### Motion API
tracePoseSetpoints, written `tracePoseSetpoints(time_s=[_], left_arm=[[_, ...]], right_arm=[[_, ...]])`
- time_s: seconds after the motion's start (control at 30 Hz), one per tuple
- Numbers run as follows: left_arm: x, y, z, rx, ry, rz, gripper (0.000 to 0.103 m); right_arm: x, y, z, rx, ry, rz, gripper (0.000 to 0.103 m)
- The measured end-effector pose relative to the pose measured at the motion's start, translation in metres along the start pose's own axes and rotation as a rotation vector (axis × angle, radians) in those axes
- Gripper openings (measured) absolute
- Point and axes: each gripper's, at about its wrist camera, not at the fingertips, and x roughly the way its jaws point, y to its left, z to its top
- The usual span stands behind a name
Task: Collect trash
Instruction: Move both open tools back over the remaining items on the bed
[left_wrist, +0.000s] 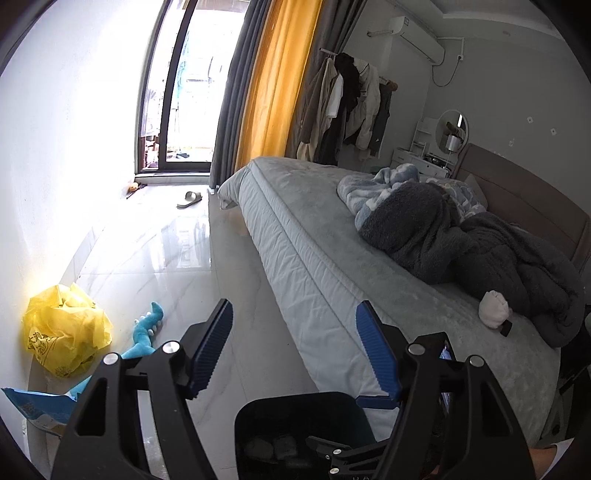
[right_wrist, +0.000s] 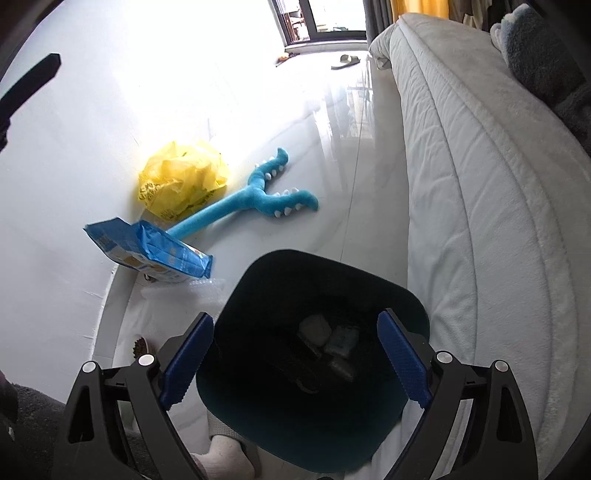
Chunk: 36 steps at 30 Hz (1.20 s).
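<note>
Gleaming pale floor tiles (right_wrist: 343, 206) separate the bed (right_wrist: 480, 192) from a yellow bag (right_wrist: 181, 181).

Bed (left_wrist: 332, 236) fills 3 o'clock, dark blanket (left_wrist: 480, 251) heaped on it; slipper (left_wrist: 189, 199) at 12; blue plush toy (right_wrist: 258, 192) on floor at 10.

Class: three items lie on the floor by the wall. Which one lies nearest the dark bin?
The crumpled blue snack packet. It lies just beside the dark plastic bin, while the yellow plastic bag and blue plush toy lie farther off.
</note>
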Motion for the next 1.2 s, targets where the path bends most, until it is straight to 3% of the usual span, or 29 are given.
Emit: tracePoseSetpoints(time_s=[0.4, 0.83, 1.2], left_arm=[[0.007, -0.042, 0.017, 0.007, -0.062, -0.022, 0.072], [0.030, -0.100, 0.022, 0.030, -0.054, -0.098, 0.076], [0.054, -0.148, 0.015, 0.063, -0.008, -0.142, 0.076]], right_arm=[[-0.075, -0.032, 0.003, 0.001, -0.203, 0.026, 0.091], [-0.128, -0.085, -0.021, -0.028, -0.286, -0.102, 0.091], [-0.171, -0.134, -0.045, 0.032, -0.329, -0.209, 0.091]])
